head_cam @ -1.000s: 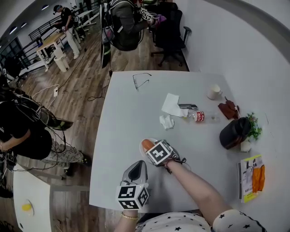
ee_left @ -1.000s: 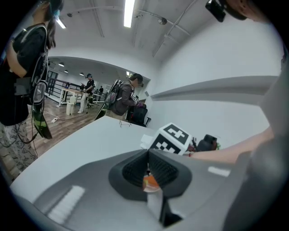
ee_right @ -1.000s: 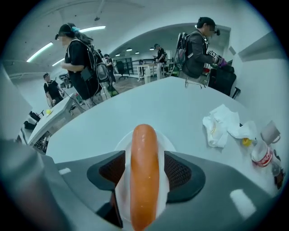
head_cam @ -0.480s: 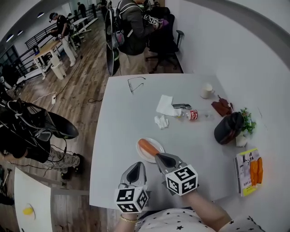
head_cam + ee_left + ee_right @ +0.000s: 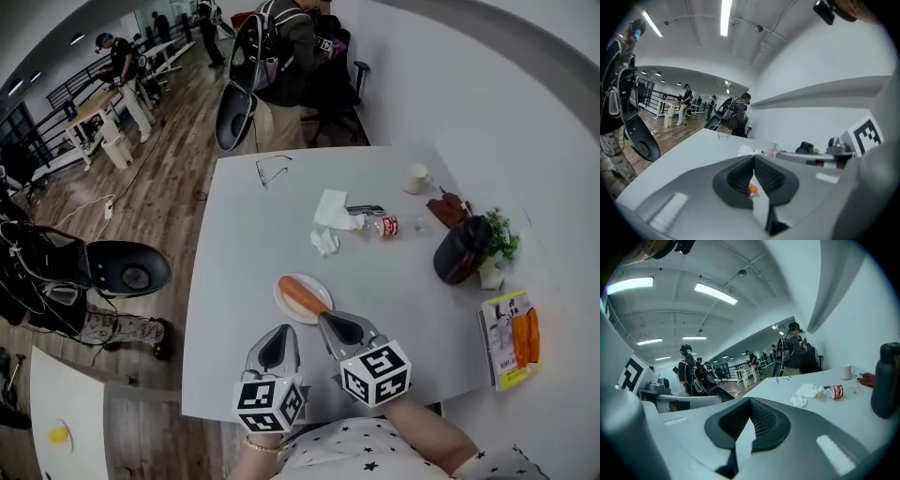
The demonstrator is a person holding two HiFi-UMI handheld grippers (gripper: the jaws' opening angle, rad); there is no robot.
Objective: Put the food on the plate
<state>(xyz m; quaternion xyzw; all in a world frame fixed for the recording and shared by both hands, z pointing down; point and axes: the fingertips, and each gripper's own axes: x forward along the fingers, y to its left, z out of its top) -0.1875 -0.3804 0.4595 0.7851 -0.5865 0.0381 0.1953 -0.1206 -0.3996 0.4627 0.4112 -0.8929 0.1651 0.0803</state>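
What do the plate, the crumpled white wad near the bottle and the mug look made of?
Plate: smooth, plain white with a thin rim; ceramic or hard plastic, the look leaves it open.
Crumpled wad: matte, creased and soft-edged, likely paper tissue.
Mug: off-white, thick-walled with a handle, probably glazed ceramic.

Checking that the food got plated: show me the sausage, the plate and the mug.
sausage (image 5: pixel 302 295), head view, its middle.
plate (image 5: pixel 290 313), head view, bare rim near the person.
mug (image 5: pixel 416 177), head view, its body.
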